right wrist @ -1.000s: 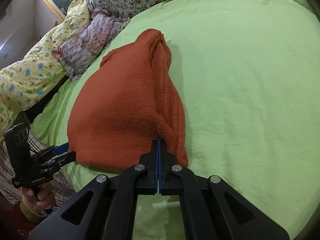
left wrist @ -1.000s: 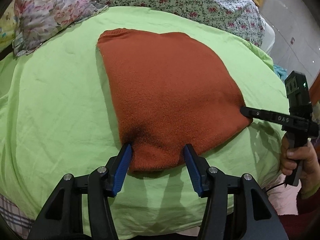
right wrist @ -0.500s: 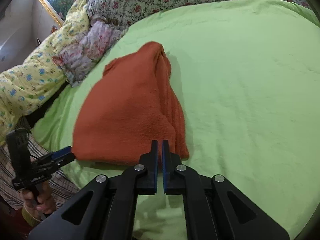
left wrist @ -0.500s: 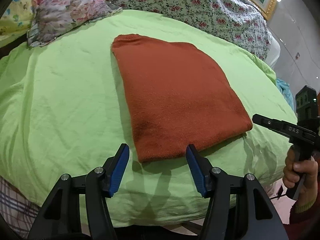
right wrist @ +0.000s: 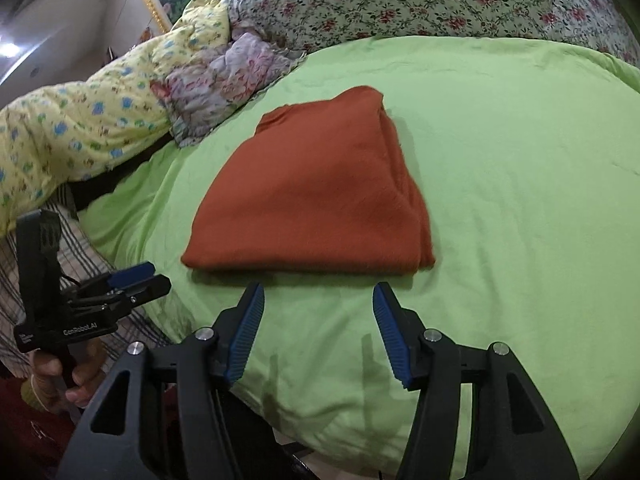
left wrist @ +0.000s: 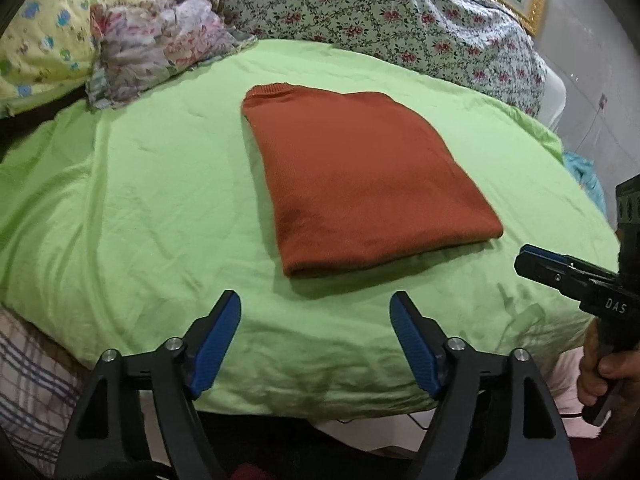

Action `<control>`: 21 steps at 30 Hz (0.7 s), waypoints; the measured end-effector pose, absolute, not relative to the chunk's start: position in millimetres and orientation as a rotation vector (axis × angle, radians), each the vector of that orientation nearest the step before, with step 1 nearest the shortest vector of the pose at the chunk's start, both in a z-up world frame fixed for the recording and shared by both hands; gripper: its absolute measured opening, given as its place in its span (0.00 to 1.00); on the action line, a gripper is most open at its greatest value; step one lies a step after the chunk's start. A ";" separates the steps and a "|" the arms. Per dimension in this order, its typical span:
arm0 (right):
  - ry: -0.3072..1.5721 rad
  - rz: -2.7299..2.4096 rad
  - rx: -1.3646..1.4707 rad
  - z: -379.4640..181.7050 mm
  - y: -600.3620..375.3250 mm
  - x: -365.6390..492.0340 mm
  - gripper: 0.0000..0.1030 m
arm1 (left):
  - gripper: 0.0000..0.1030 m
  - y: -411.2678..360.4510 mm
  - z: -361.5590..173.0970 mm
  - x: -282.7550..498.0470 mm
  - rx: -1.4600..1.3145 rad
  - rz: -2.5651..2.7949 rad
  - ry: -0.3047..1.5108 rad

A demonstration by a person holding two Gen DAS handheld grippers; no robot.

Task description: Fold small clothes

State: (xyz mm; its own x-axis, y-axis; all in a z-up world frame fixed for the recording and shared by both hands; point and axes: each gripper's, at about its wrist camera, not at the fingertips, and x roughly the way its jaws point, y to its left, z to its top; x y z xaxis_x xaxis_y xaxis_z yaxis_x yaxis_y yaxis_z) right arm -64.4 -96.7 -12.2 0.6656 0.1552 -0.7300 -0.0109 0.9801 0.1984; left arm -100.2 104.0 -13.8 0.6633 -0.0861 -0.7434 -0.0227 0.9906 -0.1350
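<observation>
The rust-orange knitted garment point(left wrist: 360, 184) lay folded into a flat, roughly rectangular packet near the middle of the green sheet point(left wrist: 140, 208). Its top face was smooth, with a fine fuzzy knit; a ribbed edge showed at the far left corner. From the right wrist view the garment point(right wrist: 316, 192) showed stacked layers along its right side, where the folds bunched into soft ridges.

The sheet was thin, lightly creased cloth, draped over the rounded near edge of the bed. Just near of the garment, the left gripper point(left wrist: 316, 344) hung with its jaws opening, ribbed blue pads well apart and nothing between them. The right gripper point(right wrist: 318, 332) was likewise released, its jaws opening over bare sheet, clear of the cloth.

At the far left lay a crumpled floral cloth point(left wrist: 160, 48) beside a yellow flowered quilt point(right wrist: 80, 128). A quilt with small red flowers point(left wrist: 380, 20) ran along the far side.
</observation>
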 end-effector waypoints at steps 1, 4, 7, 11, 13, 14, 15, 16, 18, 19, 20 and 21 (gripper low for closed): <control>0.845 0.092 0.174 -15.0 -93.0 -67.0 0.58 | 0.79 104.1 -14.3 -104.1 -0.128 -0.028 0.841; 0.850 0.088 0.151 -18.9 -84.9 -72.2 0.65 | 0.79 110.1 -16.4 -108.4 -0.128 -0.018 0.839; 0.849 0.100 0.138 -22.5 -76.3 -77.0 0.72 | 0.79 118.1 -17.8 -107.8 -0.139 -0.017 0.843; 0.847 0.097 0.099 -23.0 -65.4 -76.5 0.79 | 0.80 127.0 -13.7 -106.9 -0.149 0.012 0.826; 0.840 0.098 0.076 -20.6 -60.4 -74.3 0.80 | 0.80 132.3 -8.1 -105.4 -0.160 0.027 0.809; 0.837 0.098 0.070 -19.6 -59.1 -73.4 0.81 | 0.81 132.9 -5.9 -105.0 -0.166 0.032 0.804; 0.832 0.096 0.062 -18.1 -57.5 -71.8 0.81 | 0.81 134.9 -3.4 -104.3 -0.170 0.036 0.799; 0.828 0.094 0.052 -16.3 -55.5 -69.4 0.82 | 0.81 136.9 -0.7 -103.0 -0.172 0.039 0.795; 0.824 0.097 0.036 -13.5 -52.3 -66.0 0.82 | 0.82 137.9 3.3 -102.3 -0.170 0.047 0.784; 0.820 0.099 0.028 -11.7 -50.4 -64.9 0.82 | 0.83 138.9 4.9 -101.3 -0.165 0.053 0.779; 0.815 0.101 0.019 -9.6 -48.2 -63.6 0.83 | 0.83 138.4 5.6 -99.9 -0.160 0.055 0.778; 0.809 0.104 0.008 -7.3 -46.2 -62.1 0.84 | 0.84 137.9 5.5 -98.8 -0.156 0.056 0.778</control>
State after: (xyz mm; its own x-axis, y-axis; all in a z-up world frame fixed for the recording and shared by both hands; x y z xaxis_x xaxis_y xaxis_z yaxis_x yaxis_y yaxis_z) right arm -62.1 -46.2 -7.3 0.6857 0.0957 -0.7216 -0.0896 0.9949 0.0468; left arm -98.8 137.9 5.5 0.7116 -0.0069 -0.7025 -0.1080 0.9870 -0.1191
